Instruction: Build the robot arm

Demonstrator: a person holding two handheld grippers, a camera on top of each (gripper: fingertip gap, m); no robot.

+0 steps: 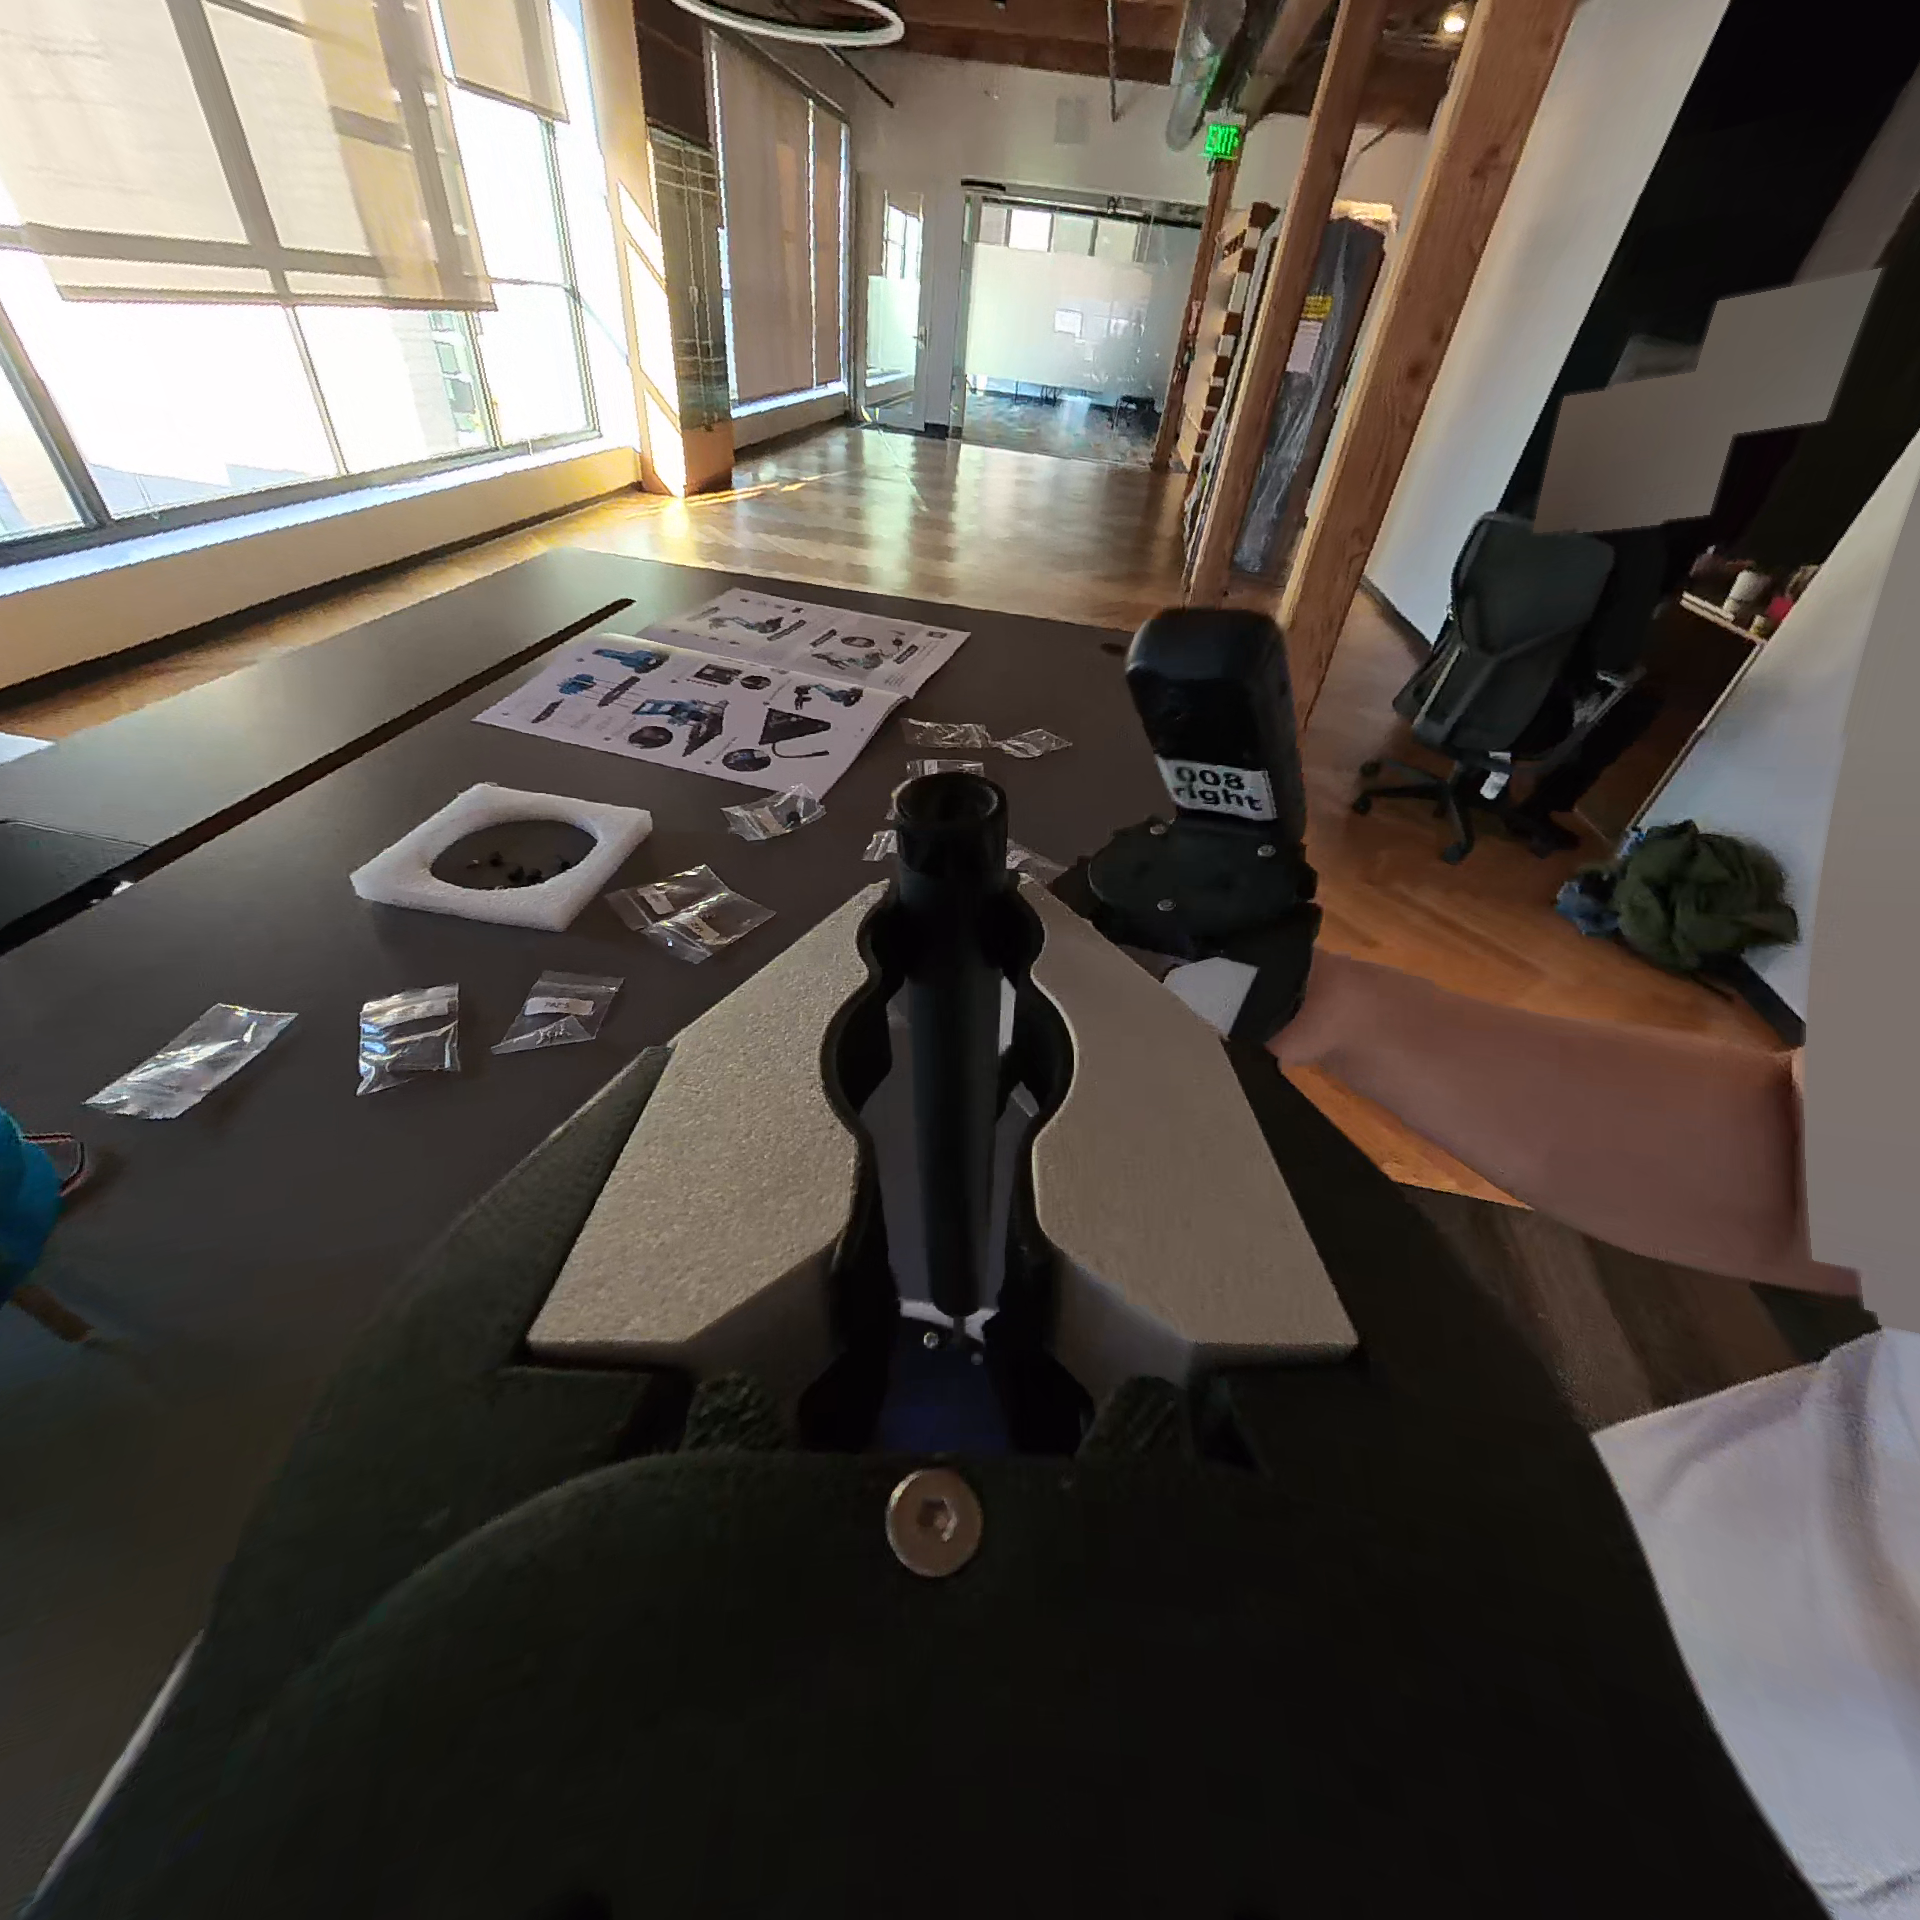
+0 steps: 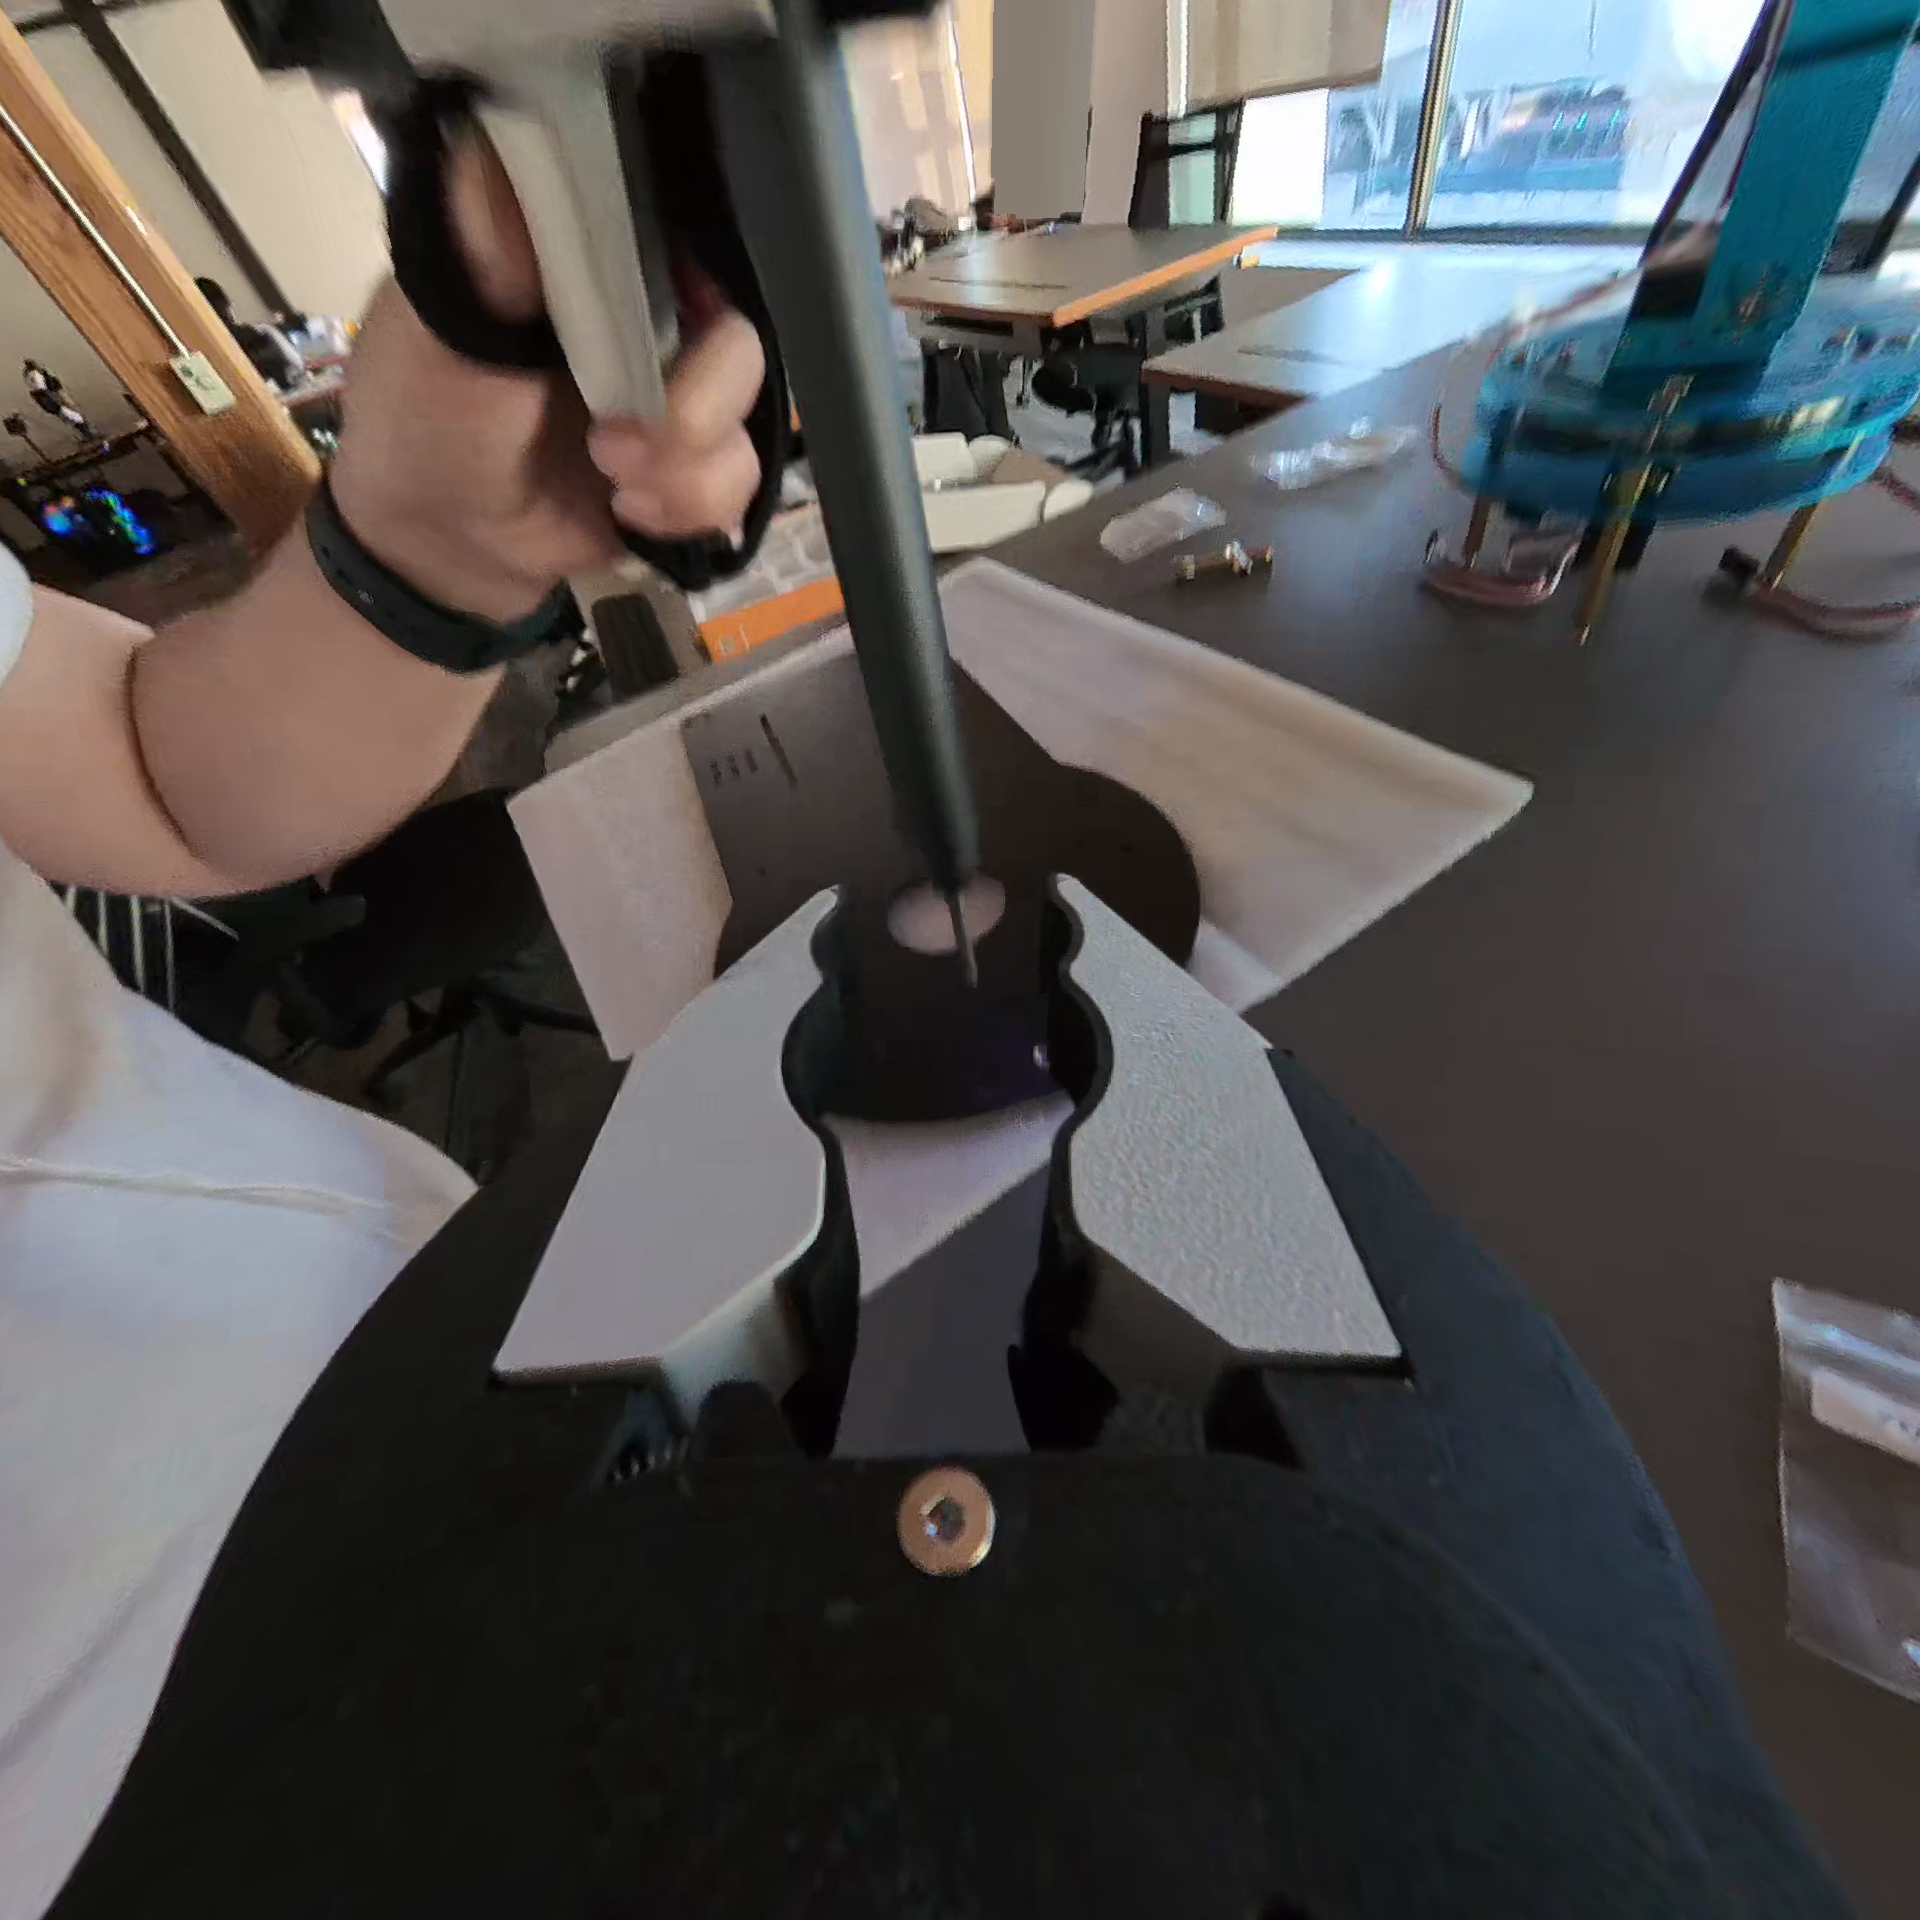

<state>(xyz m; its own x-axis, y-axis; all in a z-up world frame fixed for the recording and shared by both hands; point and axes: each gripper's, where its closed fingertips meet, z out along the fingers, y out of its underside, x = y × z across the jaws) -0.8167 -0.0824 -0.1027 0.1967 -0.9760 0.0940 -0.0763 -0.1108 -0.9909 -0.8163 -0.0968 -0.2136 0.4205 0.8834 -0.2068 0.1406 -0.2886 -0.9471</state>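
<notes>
Black screwdriver (image 1: 951, 1049) is pinched in the left gripper (image 1: 951, 940) jaws; right gripper (image 2: 951, 987) jaws pinch a black plate (image 2: 935, 1023) at 12 o'clock.

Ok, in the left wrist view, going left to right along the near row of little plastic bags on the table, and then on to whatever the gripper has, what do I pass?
Flat clear bag → bag of dark small parts → labelled bag → larger labelled bag → black screwdriver clamped in the left gripper → right gripper, seen from behind.
</notes>
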